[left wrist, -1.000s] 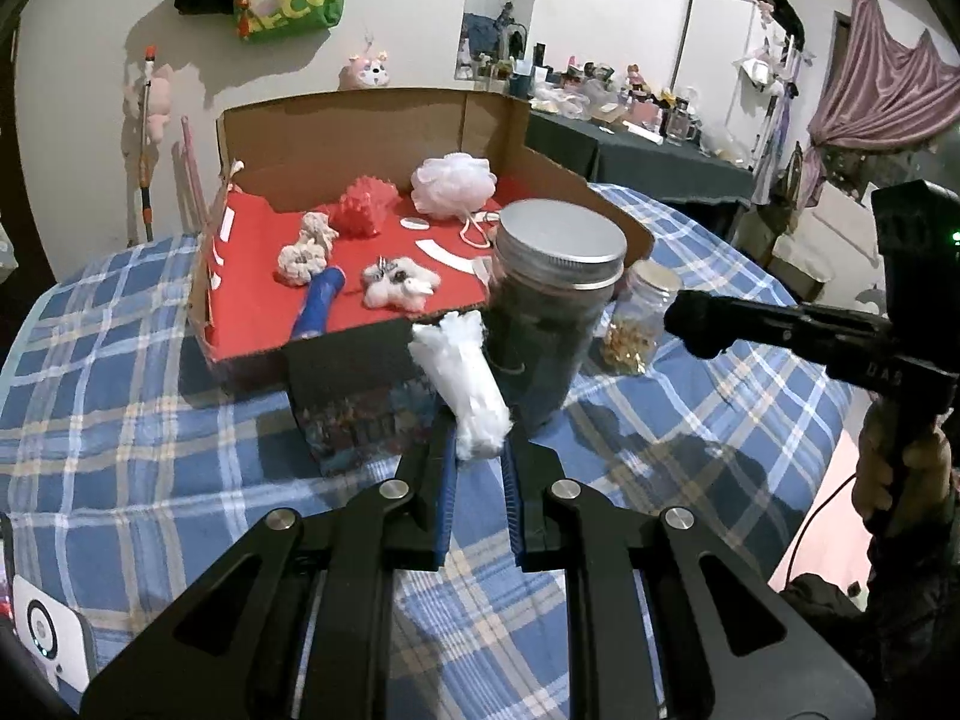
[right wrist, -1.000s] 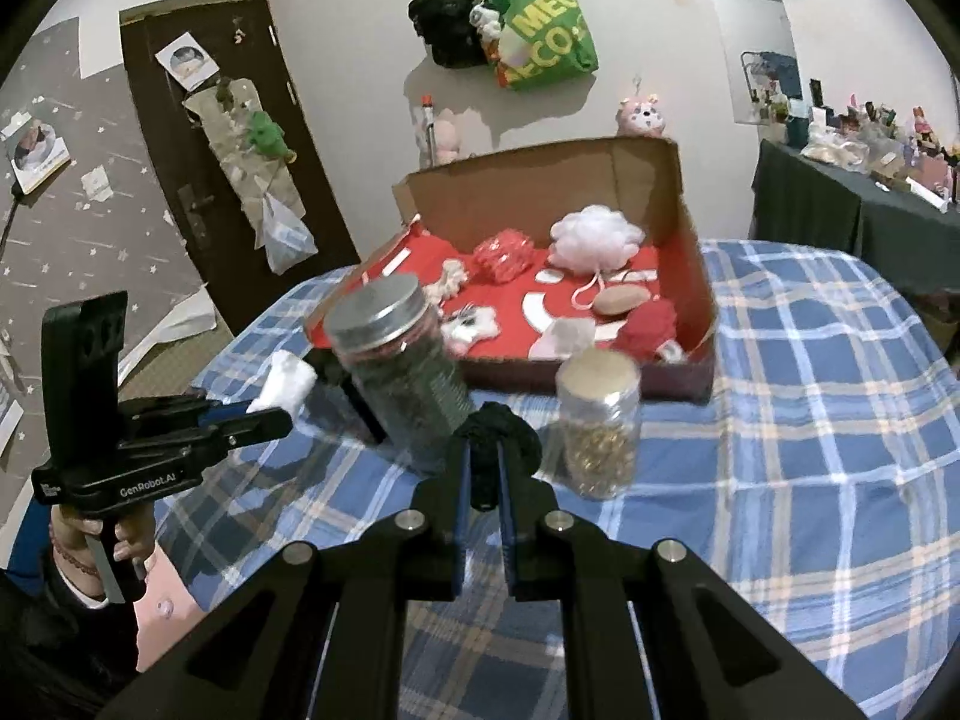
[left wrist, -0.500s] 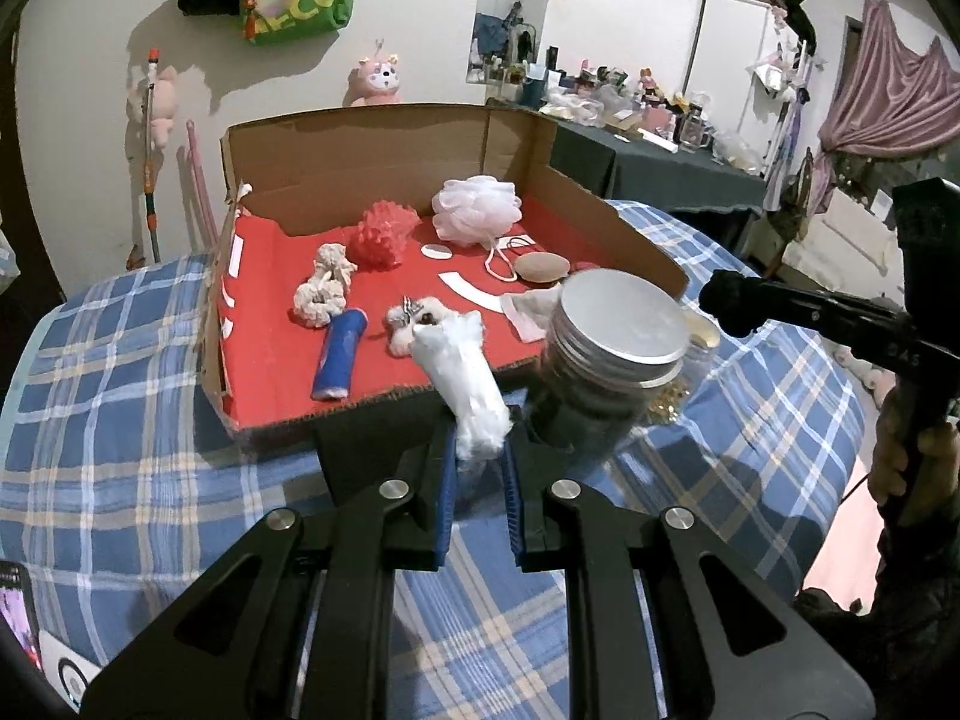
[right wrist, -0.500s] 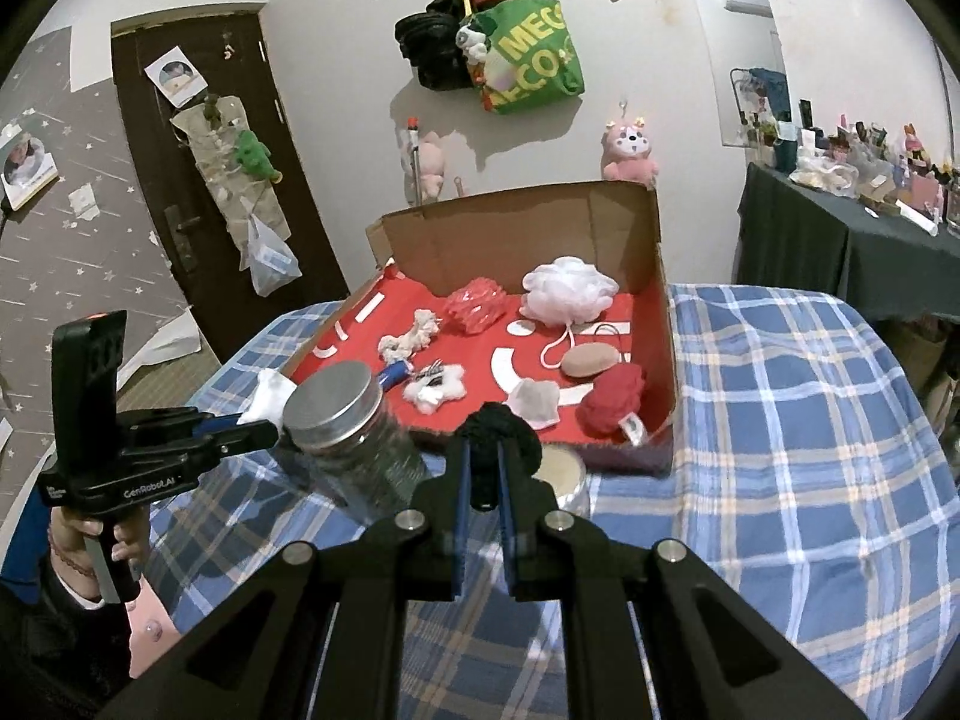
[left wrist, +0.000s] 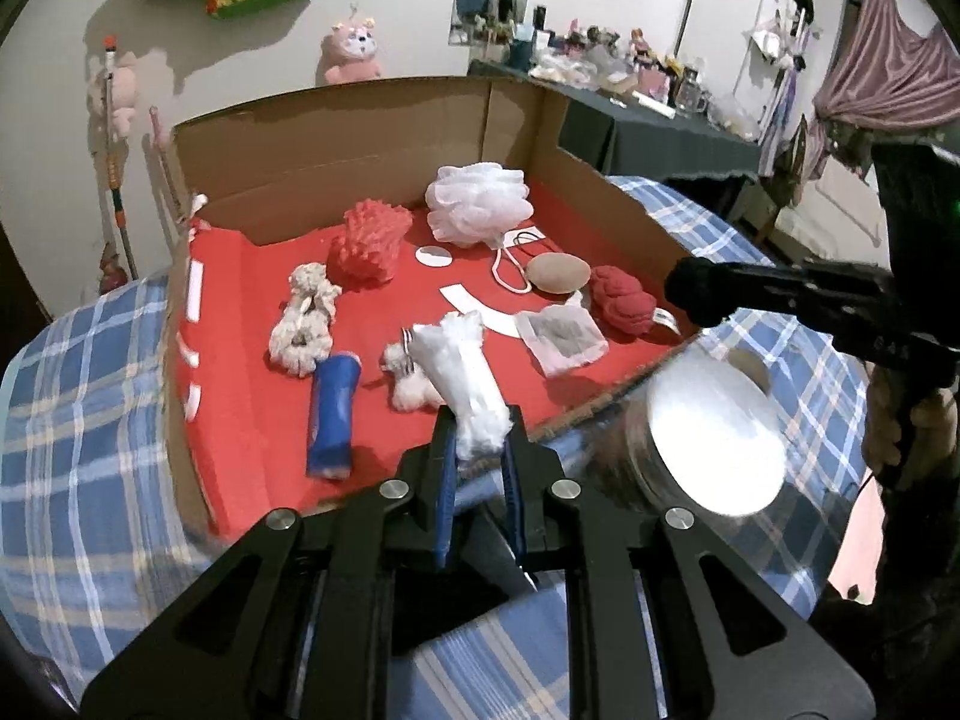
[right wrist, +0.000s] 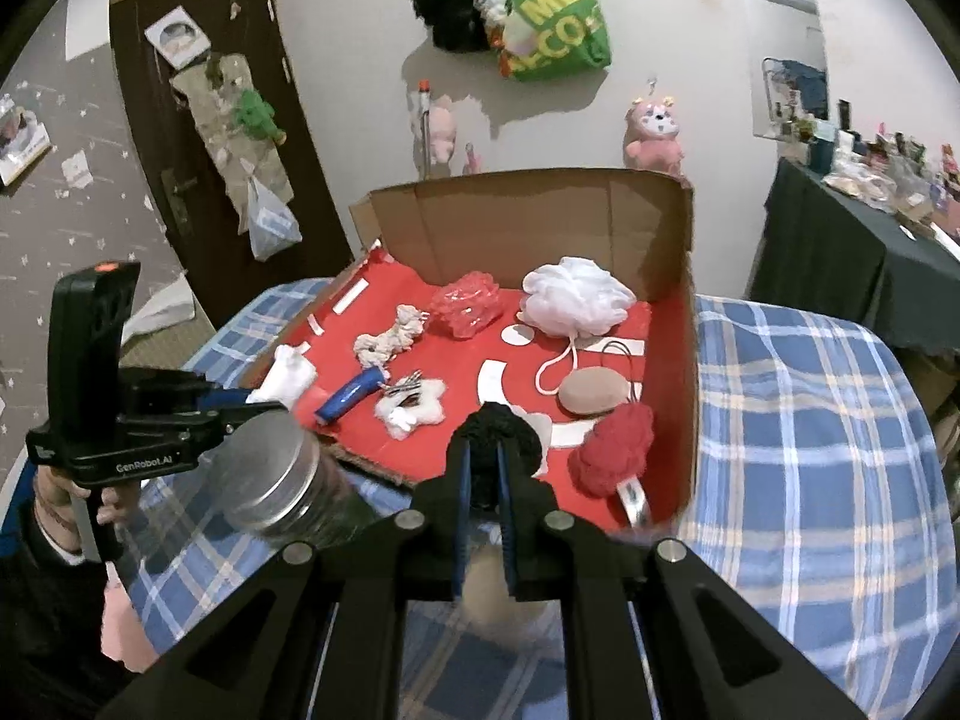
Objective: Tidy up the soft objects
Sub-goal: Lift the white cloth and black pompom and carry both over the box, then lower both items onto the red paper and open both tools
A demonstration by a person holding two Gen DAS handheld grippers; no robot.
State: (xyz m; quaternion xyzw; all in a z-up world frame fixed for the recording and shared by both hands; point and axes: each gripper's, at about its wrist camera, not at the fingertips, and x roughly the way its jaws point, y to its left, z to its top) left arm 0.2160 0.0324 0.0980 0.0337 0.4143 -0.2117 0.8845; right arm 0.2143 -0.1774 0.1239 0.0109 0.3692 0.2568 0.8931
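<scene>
Left jaws: clamped on a white fluffy roll (left wrist: 465,381), which sticks up and forward out of the left gripper (left wrist: 478,462).
Right jaws: clamped on a black knitted ball (right wrist: 500,429), held at the tip of the right gripper (right wrist: 483,480).
White roll position: above the near edge of the box (left wrist: 384,138), over the red lining.
Black ball position: above the near edge of the same box, between the star-shaped puff (right wrist: 414,409) and the dark red knitted piece (right wrist: 613,450).
Right gripper, seen from the left: enters from the right, black ball (left wrist: 696,297) at its tip, a hand (left wrist: 909,426) on its grip.
Left gripper, seen from the right: enters from the left, white roll (right wrist: 287,376) at its tip, level with the box's near left corner.
Box: open cardboard, back flap upright, floor lined in red, standing on the desk (right wrist: 810,420).
Box contents, back row: white mesh sponge (left wrist: 477,203) with a cord loop, red spiky ball (left wrist: 369,243).
Box contents, middle: cream scrunchie (left wrist: 303,318), tan oval pad (left wrist: 558,272), dark red knitted piece (left wrist: 621,298).
Box contents, front: blue tube (left wrist: 332,414), star-shaped puff (left wrist: 408,378) partly behind the white roll, pale sachet (left wrist: 561,339).
Jar: metal-lidded jar (left wrist: 702,441) on the desk just outside the box's near wall, blurred in both views.
Desk: covered in blue checked cloth.
</scene>
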